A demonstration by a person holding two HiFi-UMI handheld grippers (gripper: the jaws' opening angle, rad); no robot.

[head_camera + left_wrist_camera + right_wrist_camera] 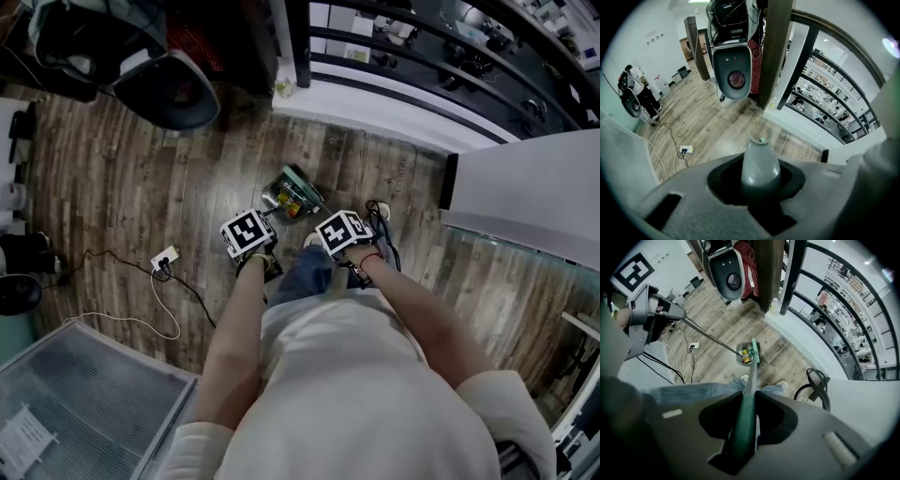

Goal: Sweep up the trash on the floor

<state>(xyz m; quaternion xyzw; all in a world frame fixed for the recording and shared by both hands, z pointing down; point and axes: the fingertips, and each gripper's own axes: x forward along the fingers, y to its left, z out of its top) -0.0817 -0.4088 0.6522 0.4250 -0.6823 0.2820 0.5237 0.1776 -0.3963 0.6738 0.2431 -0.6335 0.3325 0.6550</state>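
Trash [745, 354] sits in the dustpan [739, 348] on the wood floor [717, 326] just ahead of the person's shoes [741, 378], with the broom head [754, 350] right beside it; right gripper [743, 437] clamped on the green broom handle [748, 392], left gripper [761, 187] clamped on the grey dustpan handle [761, 161].

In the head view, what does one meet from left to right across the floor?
White plastic power strip, left hand-held gripper, grey long-handled plastic dustpan, right hand-held gripper.
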